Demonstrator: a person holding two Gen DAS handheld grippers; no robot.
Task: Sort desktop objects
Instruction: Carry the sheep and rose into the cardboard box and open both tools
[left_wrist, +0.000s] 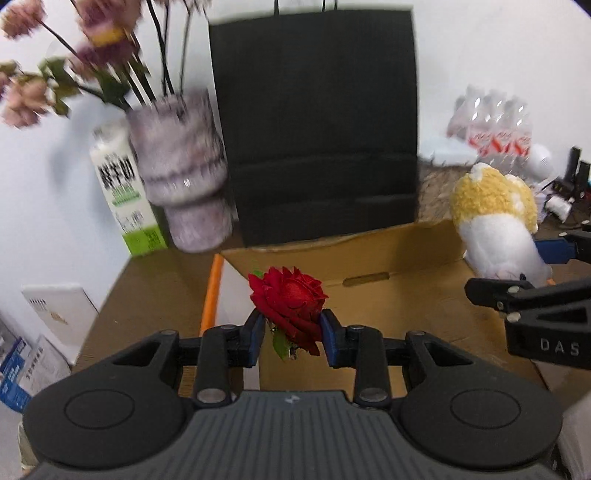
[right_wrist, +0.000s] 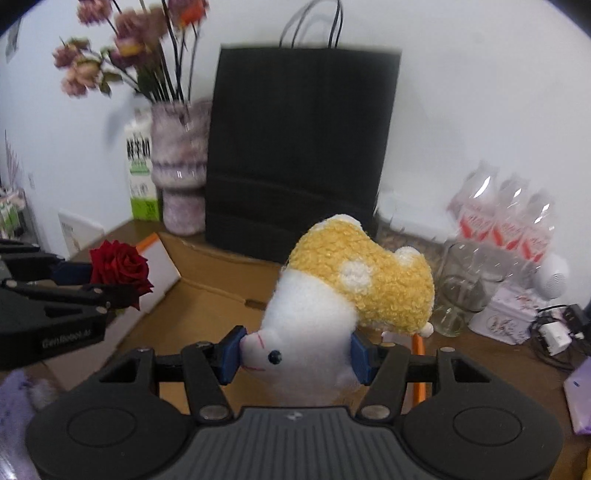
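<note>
In the left wrist view, the red rose (left_wrist: 289, 306) sits squarely between the blue pads (left_wrist: 255, 338) of the left gripper (left_wrist: 292, 338). The jaws are drawn in to a narrow gap and pinch the bloom from both sides, with a green leaf and a bit of stem hanging just below the pads. The rose is held above the cardboard box (left_wrist: 369, 295), whose flap with a slot handle stands just behind it. An orange-edged white box (left_wrist: 211, 291) lies at the cardboard box's left side. Behind stand a black paper bag (left_wrist: 317, 125), a purple vase (left_wrist: 184, 173) with pink flowers, and a milk carton (left_wrist: 123, 192) to the vase's left. At the right edge the right gripper (left_wrist: 532, 266) comes in, clamped on the plush toy (left_wrist: 495, 229) over the box's right end.

In the right wrist view, the plush toy (right_wrist: 343, 302), white with a yellow spotted top, fills the space between the right gripper's (right_wrist: 295, 356) blue pads (right_wrist: 231, 354). The jaws are about half open and press into the toy's white lower part on both sides, its face with a black eye turned toward the left pad. It hangs above the cardboard box (right_wrist: 207, 295). At the left, the left gripper (right_wrist: 107, 284) holds the rose (right_wrist: 120, 266) near the white box (right_wrist: 159, 266). A glass jar (right_wrist: 458, 295) and wrapped bottles (right_wrist: 506, 225) stand to the right on the desk (right_wrist: 498, 358).
</note>
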